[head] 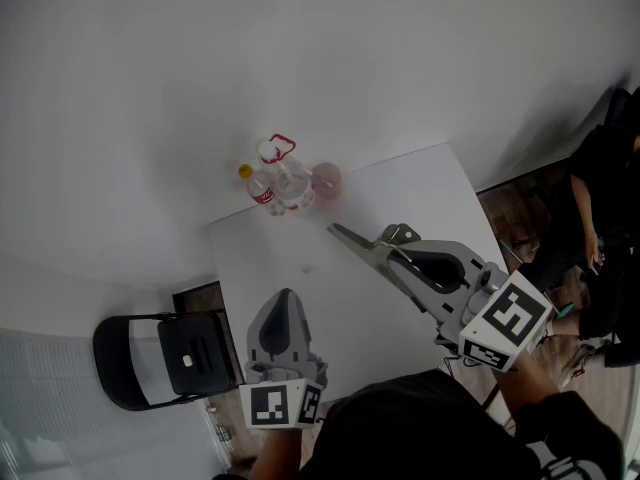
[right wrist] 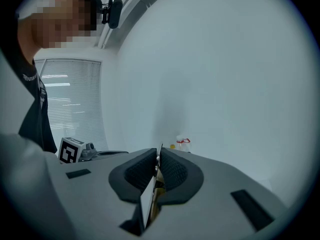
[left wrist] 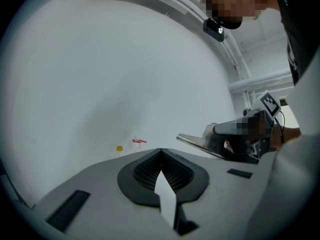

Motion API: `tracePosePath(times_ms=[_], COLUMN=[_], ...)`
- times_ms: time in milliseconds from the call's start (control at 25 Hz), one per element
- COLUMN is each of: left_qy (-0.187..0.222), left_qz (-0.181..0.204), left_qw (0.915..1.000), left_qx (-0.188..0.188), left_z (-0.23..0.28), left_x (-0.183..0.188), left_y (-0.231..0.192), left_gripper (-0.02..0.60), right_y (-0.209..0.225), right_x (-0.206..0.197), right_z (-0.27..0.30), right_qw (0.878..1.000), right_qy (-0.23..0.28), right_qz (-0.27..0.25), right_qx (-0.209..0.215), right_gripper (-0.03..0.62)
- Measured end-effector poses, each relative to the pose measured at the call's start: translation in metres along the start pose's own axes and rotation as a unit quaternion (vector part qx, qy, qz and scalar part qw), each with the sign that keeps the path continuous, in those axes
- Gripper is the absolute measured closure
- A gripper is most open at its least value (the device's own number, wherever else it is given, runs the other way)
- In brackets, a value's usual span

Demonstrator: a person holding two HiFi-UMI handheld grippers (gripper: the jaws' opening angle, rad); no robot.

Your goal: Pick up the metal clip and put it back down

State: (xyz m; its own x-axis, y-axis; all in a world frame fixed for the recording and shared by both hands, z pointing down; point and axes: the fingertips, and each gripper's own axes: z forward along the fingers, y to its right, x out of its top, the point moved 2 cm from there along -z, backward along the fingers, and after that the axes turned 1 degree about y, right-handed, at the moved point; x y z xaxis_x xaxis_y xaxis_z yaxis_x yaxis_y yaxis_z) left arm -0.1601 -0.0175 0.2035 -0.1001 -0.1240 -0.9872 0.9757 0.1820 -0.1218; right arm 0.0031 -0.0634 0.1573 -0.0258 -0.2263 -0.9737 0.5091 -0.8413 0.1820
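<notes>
- right gripper (head: pixel 388 255) is clamping the metal clip (head: pixel 362 242); in the right gripper view its jaws (right wrist: pixel 158 156) are sitting almost together, with only the clip's thin metal edge (right wrist: pixel 159 160) showing between the ribbed pads
- the clip is sticking out ahead of the jaws, its pointed tip aiming toward the far left of the white table (head: pixel 420 183); its wire loop is lying beside the gripper's nose
- in the left gripper view the clip (left wrist: pixel 199 142) is showing against the plain wall (left wrist: pixel 100 74), roughly level; whether it is touching the tabletop I cannot tell
- left gripper (head: pixel 287 298) is pinched closed on nothing; the pads (left wrist: pixel 161 153) are meeting at the tip, with no object between them; it is hovering over the near left part of the table, apart from the clip
- clear bottles (head: pixel 272 180) and a pinkish cup (head: pixel 326 179) are standing at the far edge of the table, well apart from both grippers
- a black chair (head: pixel 150 360) is standing left of the table; another person (head: pixel 600 218) is standing at the right edge
</notes>
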Motion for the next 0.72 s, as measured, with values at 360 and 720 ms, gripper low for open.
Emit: tracePosePath(times_ms=[360, 720], left_qy=[-0.014, -0.027], left_qz=[-0.006, -0.015], left_qw=[0.9999, 0.9995], left_qx=[0.004, 0.007], left_z=[0.005, 0.009], left_x=[-0.011, -0.023], left_y=[0.0, 0.003], left_gripper=[0.569, 0.569], right_y=[0.004, 0.008], right_x=[-0.014, -0.027], right_z=[0.007, 0.008], right_qw=[1.0, 0.999], right_qy=[-0.015, -0.03], right_qz=[0.015, 0.028], right_qx=[0.008, 0.014], right_gripper=[0.56, 0.56])
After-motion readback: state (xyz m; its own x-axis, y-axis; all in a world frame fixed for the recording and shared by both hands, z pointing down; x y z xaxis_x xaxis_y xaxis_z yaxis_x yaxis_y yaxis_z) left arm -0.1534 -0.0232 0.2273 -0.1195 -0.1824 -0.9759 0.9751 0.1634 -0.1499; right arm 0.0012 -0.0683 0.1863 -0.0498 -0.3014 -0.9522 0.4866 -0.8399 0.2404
